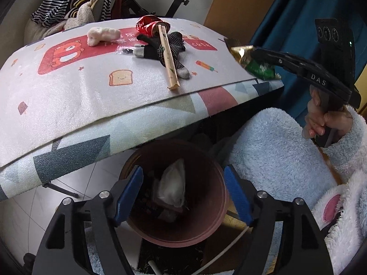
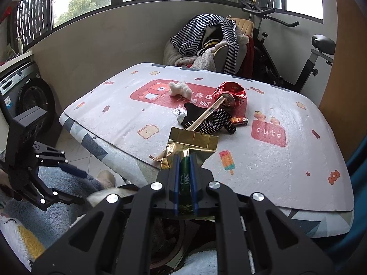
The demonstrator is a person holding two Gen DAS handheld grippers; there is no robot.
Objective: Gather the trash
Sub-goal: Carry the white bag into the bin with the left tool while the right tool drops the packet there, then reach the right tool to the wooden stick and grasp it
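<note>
My right gripper (image 2: pixel 184 160) is shut on a gold and green snack wrapper (image 2: pixel 192 143) and holds it above the table's front edge; it also shows in the left wrist view (image 1: pixel 252 63). My left gripper (image 1: pixel 183 183) is open and empty, hovering over a brown trash bin (image 1: pixel 206 231) on the floor with white paper (image 1: pixel 173 188) inside. On the table (image 2: pixel 263 160) lie a crushed red can (image 2: pixel 230 92), a chopstick sleeve (image 2: pixel 207 113), a white crumpled tissue (image 2: pixel 180 88), a black dotted glove (image 2: pixel 213 120) and a small clear wrapper (image 2: pixel 177 112).
A chair piled with striped clothes (image 2: pixel 213 43) and an exercise bike (image 2: pixel 298 64) stand behind the table. A washing machine (image 2: pixel 25 91) is at the left. My fluffy blue robe (image 1: pixel 275 151) lies beside the bin. A blue curtain (image 1: pixel 298 11) hangs at the right.
</note>
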